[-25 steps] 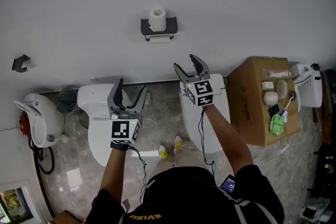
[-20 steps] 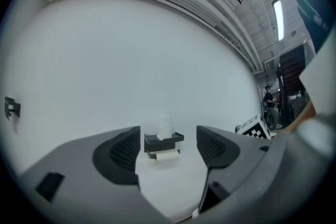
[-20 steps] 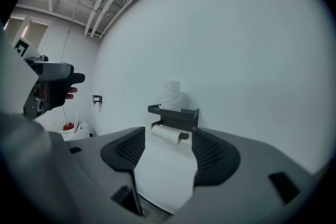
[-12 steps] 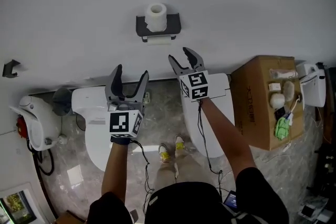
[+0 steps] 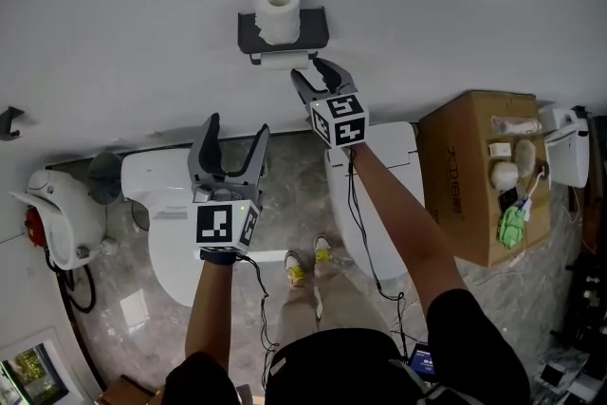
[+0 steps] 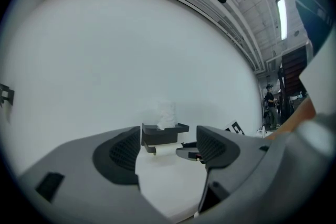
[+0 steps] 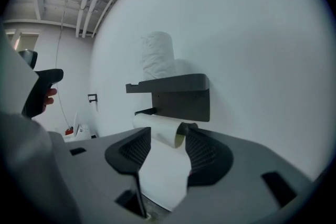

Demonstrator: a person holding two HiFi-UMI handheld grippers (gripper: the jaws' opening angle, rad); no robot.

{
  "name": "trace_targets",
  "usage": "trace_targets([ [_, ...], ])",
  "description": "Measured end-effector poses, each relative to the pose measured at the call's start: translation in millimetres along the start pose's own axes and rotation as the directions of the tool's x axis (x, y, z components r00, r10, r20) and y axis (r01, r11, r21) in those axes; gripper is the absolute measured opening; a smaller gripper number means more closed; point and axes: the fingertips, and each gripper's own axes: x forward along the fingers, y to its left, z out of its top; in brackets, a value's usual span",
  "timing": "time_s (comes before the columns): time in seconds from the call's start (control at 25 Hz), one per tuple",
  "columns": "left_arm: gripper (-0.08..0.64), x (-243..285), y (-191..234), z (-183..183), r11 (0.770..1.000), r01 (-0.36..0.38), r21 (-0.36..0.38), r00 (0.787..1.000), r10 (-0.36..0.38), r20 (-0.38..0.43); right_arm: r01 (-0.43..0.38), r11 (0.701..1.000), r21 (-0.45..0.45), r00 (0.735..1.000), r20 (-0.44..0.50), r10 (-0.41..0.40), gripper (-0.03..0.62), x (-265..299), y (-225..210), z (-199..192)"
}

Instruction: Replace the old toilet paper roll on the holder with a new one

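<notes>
A dark wall holder [image 5: 313, 28] [image 7: 181, 97] carries a full white roll [image 5: 279, 11] [image 7: 158, 55] upright on its shelf. Under the shelf hangs the old roll [image 5: 287, 60] [image 7: 159, 130], a nearly bare tube with a sheet trailing down. My right gripper [image 5: 314, 71] [image 7: 168, 139] is right at it: its jaws have just been closing, the tube's end lies between the fingertips, and I see no firm pinch. My left gripper [image 5: 237, 130] [image 6: 168, 147] hangs open and empty, lower left, away from the wall. In the left gripper view the holder [image 6: 164, 134] is small.
Two white toilets [image 5: 166, 204] [image 5: 389, 194] stand below the holder against the wall. A cardboard box [image 5: 465, 175] with small items on top is at the right, next to a white device [image 5: 567, 152]. A white appliance [image 5: 57, 213] sits at the far left.
My right gripper has travelled up to the wall and reached the old roll, its jaws narrower than before. The left gripper shifted slightly toward the wall and stayed open.
</notes>
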Motion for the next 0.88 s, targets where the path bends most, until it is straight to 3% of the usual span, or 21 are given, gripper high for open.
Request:
trace_targets([
  [0.2,0.344,0,-2,-4,1.0,-0.003,-0.004,1.0,0.003,-0.01,0.028,0.999,-0.02,0.999,-0.016,-0.028,0.114,6,-4,-5],
  [0.88,0.344,10,-15,-5,1.0,0.018,0.012,1.0,-0.017,-0.023,0.004,0.997,-0.078,1.0,-0.01,-0.005,0.037,-1,-12,-2],
])
